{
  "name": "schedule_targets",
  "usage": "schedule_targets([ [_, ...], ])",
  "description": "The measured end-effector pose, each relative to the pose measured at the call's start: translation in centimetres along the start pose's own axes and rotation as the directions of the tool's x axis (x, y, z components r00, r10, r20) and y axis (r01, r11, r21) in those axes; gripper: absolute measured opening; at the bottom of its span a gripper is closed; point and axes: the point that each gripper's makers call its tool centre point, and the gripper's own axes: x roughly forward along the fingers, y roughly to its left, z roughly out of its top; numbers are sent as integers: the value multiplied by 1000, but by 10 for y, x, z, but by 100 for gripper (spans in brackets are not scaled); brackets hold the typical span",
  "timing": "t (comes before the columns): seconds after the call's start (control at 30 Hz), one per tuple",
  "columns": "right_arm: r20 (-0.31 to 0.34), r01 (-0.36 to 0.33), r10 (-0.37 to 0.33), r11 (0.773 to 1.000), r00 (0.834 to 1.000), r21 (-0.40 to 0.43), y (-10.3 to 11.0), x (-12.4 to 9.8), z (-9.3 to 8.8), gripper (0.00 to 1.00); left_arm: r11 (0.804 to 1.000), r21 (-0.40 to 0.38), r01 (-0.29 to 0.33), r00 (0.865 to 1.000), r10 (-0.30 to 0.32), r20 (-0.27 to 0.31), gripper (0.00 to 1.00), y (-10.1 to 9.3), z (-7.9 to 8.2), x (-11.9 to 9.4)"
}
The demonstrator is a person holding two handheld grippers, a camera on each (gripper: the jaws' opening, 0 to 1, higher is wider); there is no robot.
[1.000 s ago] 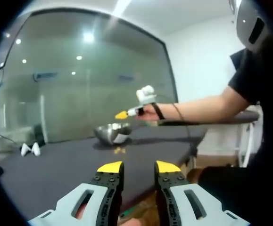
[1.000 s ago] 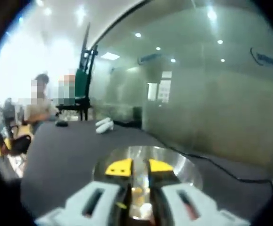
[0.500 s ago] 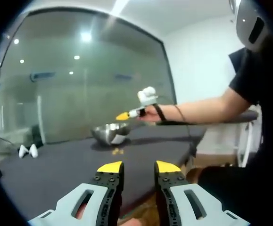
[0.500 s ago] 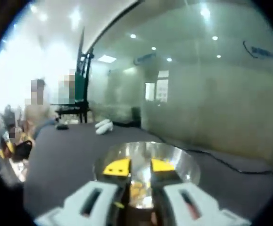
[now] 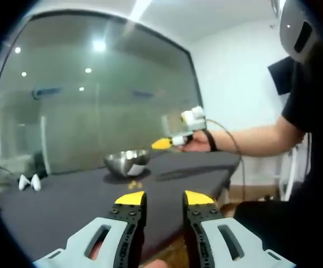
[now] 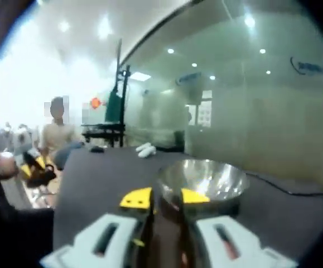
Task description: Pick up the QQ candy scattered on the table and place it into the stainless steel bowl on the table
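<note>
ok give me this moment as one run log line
right gripper: open, empty, beside stainless steel bowl | left gripper: open, idle at table edge | QQ candy: on table by bowl

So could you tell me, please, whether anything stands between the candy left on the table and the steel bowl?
Nothing visible does. In the left gripper view the candy pieces lie on bare dark table just in front of the steel bowl; the right gripper hangs in the air beside the bowl.
</note>
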Motion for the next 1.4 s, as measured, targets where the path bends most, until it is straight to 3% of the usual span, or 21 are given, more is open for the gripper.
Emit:
schedule_targets([
  [0.27, -51, -23, 23, 1000, 998, 1, 17, -31, -34, 21, 1000, 11, 15, 1000, -15, 0, 28, -6, 3, 5],
  [0.67, -102, -19, 22, 999, 995, 31, 19, -44, -68, 21, 999, 25, 48, 999, -48, -5, 28, -18, 5, 8],
  [0.93, -158, -47, 48, 999, 986, 13, 29, -24, -83, 20, 998, 25, 50, 999, -50, -7, 28, -20, 4, 7],
  [1.4, -210, -99, 106, 994, 972, 44, 41, 43, -87, 19, 1000, 19, 22, 1000, -21, -9, 28, -13, 2, 4],
])
